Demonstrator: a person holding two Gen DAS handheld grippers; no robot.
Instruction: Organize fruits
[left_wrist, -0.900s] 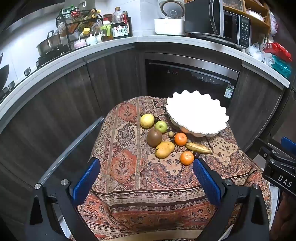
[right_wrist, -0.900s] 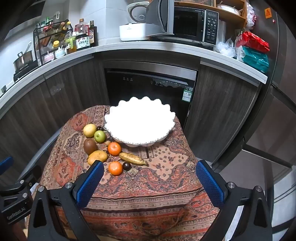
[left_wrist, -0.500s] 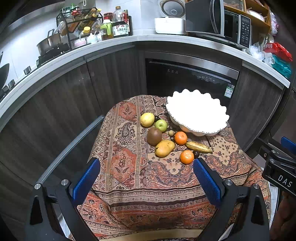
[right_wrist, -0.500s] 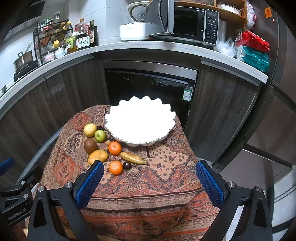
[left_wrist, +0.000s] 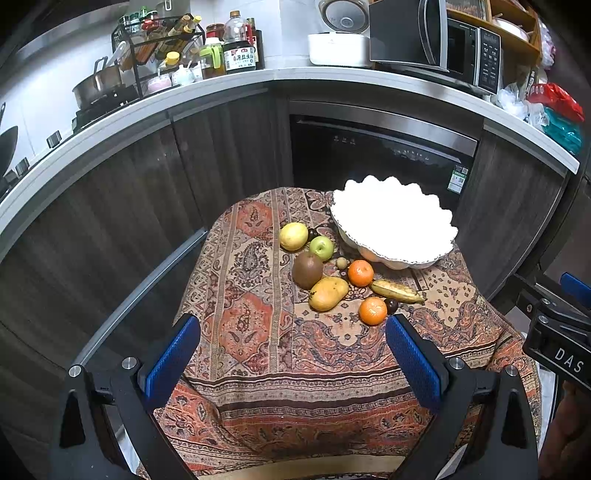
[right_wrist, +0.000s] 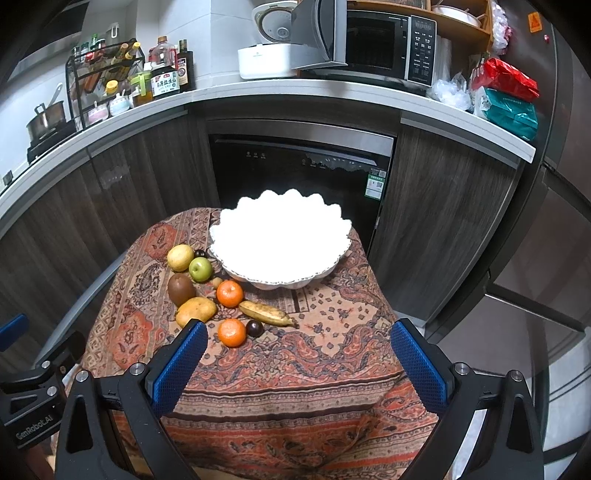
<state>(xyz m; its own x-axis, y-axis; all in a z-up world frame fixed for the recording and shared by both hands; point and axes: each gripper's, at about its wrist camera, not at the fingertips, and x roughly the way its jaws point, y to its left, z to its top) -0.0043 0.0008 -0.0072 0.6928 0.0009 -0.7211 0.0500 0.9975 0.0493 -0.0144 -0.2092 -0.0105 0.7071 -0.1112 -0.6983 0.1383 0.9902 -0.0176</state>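
Hovering above the near edge of the tabletop (left_wrist: 258, 354), the left hand-held gripper (left_wrist: 291, 354) has its blue pads spread wide with nothing between them but patterned cloth. The right hand-held gripper (right_wrist: 299, 354) is likewise spread wide and holds nothing.

All the fruits lie loose on the cloth ahead of both grippers, clustered just left of the white scalloped bowl (right_wrist: 280, 243). In the right wrist view, the nearest orange (right_wrist: 231, 332) sits just past the left pad, with a small dark fruit (right_wrist: 254, 328) touching it and a banana (right_wrist: 267, 313) beyond. Behind them lie a mango (right_wrist: 195, 311), a second orange (right_wrist: 229, 293), a kiwi (right_wrist: 181, 288), a green apple (right_wrist: 200, 269) and a yellow pear-like fruit (right_wrist: 180, 257). In the left wrist view the nearest orange (left_wrist: 372, 311) lies just beyond the right pad's tip.
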